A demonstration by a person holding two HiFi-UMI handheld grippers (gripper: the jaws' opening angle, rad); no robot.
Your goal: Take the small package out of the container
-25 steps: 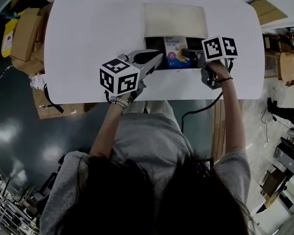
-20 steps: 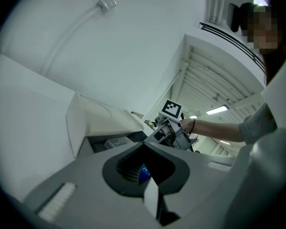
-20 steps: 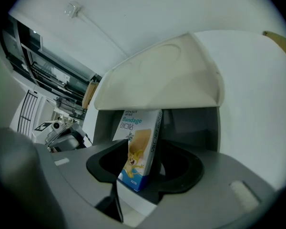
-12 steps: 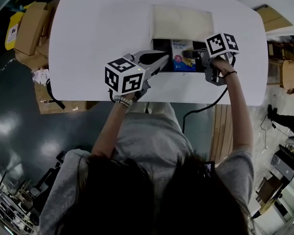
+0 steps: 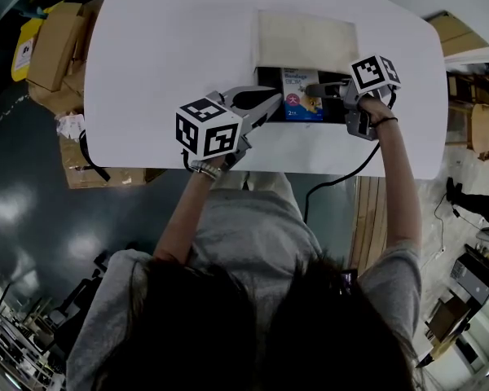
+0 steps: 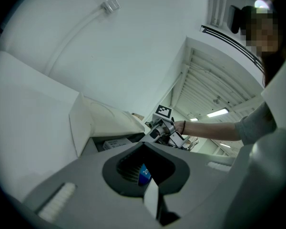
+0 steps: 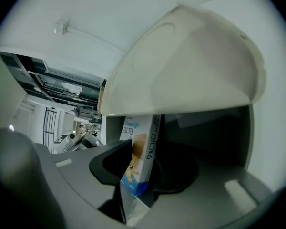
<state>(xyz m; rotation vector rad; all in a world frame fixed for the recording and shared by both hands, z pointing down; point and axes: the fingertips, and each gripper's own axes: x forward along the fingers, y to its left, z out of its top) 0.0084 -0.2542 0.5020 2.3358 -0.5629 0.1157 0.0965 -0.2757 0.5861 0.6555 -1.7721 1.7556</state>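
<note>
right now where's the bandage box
Head view, right of centre: the bandage box sits in the container, between the right gripper's jaws, which have just been closing.

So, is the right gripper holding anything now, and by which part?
Yes: the bandage box, by its blue end nearest the camera. The right gripper has just closed its jaws on it, inside the open container.

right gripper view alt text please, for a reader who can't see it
A small bandage package sits between the jaws of the right gripper, which have just been closing on it. It is inside a dark container whose cream lid is swung open above.
</note>
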